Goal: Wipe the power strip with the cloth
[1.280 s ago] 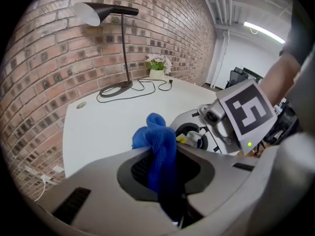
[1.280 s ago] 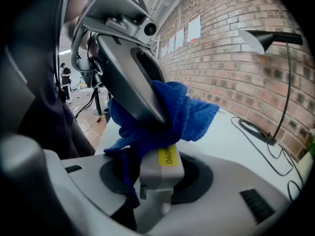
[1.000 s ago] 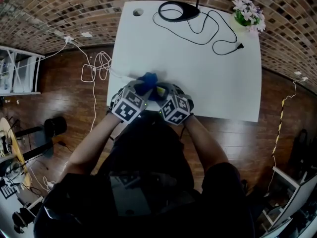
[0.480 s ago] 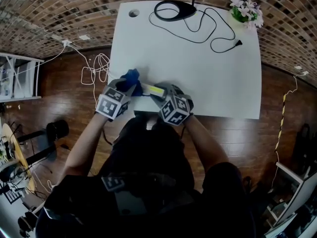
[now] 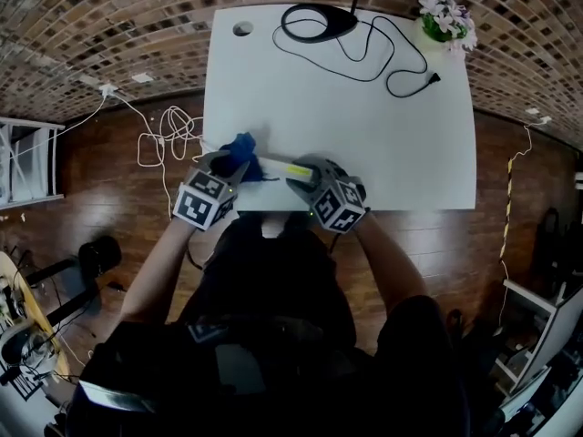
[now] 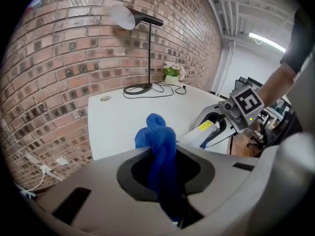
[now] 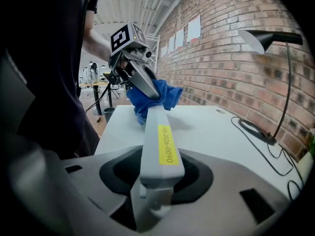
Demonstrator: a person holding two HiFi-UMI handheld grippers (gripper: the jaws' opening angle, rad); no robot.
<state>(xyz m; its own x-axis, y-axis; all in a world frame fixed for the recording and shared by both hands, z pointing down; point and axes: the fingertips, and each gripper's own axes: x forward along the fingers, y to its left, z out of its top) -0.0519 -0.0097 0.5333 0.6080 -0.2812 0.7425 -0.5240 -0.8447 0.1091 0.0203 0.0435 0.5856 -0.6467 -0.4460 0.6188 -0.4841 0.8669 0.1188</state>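
1. Grip first: my left gripper (image 5: 228, 165) is clamped on the blue cloth (image 6: 156, 137), which bunches up out of the jaws.
2. My right gripper (image 5: 303, 177) is closed on one end of the white strip (image 7: 162, 149). The strip has a yellow label on top and runs straight out from the jaws.
3. The cloth presses against the strip's far end, so my two grippers face each other along its length.
4. The strip is over the near left part of the white table (image 5: 364, 135), close to the edge by my body. I cannot tell whether it touches the top.
5. At the table's far side stands a black lamp (image 5: 319, 18). Its cord (image 5: 401, 57) loops loose across the top, and the plug lies unconnected.
6. A pot of flowers (image 5: 444, 15) sits in the far right corner.
7. A brick wall rises behind the table, with white cables (image 5: 164, 130) on the wood floor to the left.
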